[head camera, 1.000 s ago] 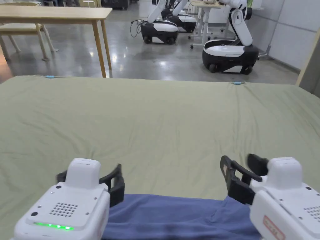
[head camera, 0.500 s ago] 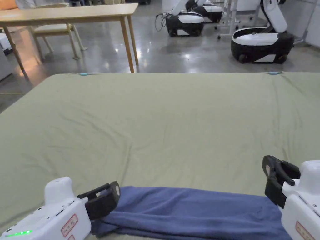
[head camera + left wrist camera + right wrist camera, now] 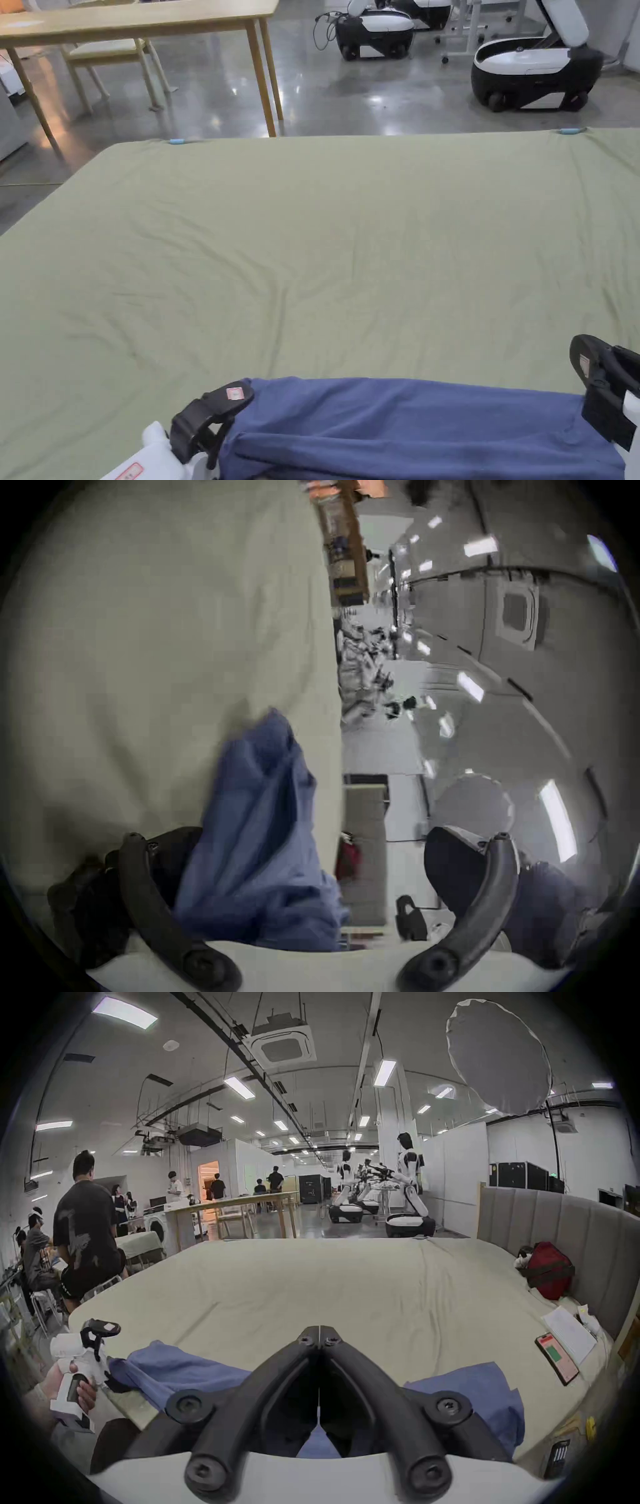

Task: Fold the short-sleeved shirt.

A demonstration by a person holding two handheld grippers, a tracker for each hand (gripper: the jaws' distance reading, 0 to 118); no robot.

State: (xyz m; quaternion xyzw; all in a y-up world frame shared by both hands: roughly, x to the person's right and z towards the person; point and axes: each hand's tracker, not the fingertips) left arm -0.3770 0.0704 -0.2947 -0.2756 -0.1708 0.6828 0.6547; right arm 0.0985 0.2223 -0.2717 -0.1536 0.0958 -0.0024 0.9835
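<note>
The blue short-sleeved shirt [image 3: 406, 425] lies as a long folded band along the near edge of the green bed sheet [image 3: 312, 250]. My left gripper [image 3: 215, 415] is at the shirt's left end, turned on its side. In the left gripper view the left gripper [image 3: 317, 836] has its jaws wide apart, and the shirt [image 3: 256, 826] bunches beside one jaw without being pinched. My right gripper [image 3: 603, 369] is at the shirt's right end. In the right gripper view the right gripper [image 3: 320, 1329] has its tips touching above the shirt [image 3: 180, 1369], with no cloth seen between them.
A phone [image 3: 556, 1357], papers [image 3: 568, 1333] and a red bag [image 3: 549, 1269] lie along the bed's right side by a grey headboard [image 3: 571, 1227]. Beyond the bed stand a wooden table [image 3: 137, 19] and wheeled robots [image 3: 531, 69]. People [image 3: 83, 1227] sit to the left.
The head camera has tilted down and swung. My left gripper has rolled onto its side and sunk toward the shirt's left end. The right gripper has drifted to the right end.
</note>
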